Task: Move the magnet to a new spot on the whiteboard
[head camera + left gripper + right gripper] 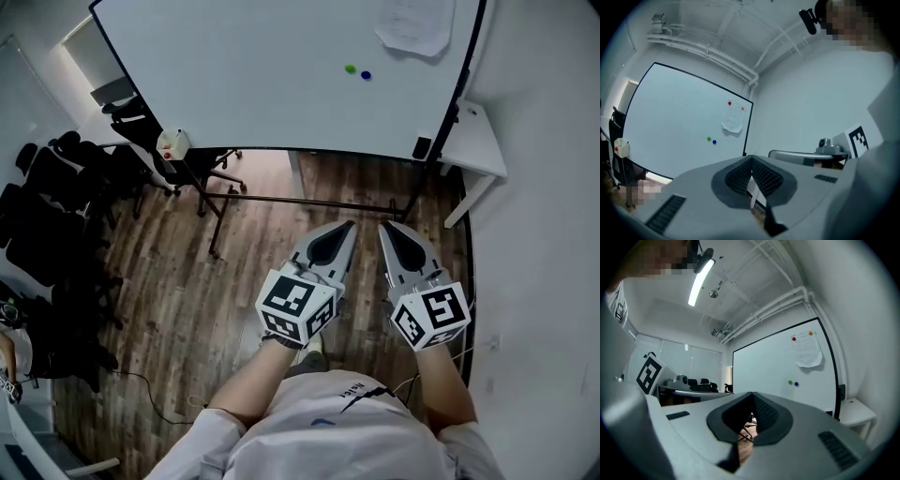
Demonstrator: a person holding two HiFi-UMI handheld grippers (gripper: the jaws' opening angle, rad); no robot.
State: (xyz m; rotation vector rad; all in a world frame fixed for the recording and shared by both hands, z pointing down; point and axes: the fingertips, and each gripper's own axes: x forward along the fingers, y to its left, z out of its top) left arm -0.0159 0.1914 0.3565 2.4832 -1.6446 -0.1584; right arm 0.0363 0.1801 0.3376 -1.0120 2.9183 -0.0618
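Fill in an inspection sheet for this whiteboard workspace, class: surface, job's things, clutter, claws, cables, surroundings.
Surface: whiteboard on a stand, mostly bare.
Job's things: green magnet and blue magnet side by side, below the paper.
Clutter: paper at the board's upper right; small white box at its lower left edge.
Claws: left claw and right claw both shut, empty, short of the board.
Cables: black cable on the floor.
Surroundings: wooden floor, black chairs at left, white table at right.

1. A dark wood-plank floor (187,300) meets a plain white wall (548,234) at right.
2. Black office chairs (47,216) crowd the room's left side.
3. A strip light (701,280) glows overhead beside white ceiling pipes (773,305).
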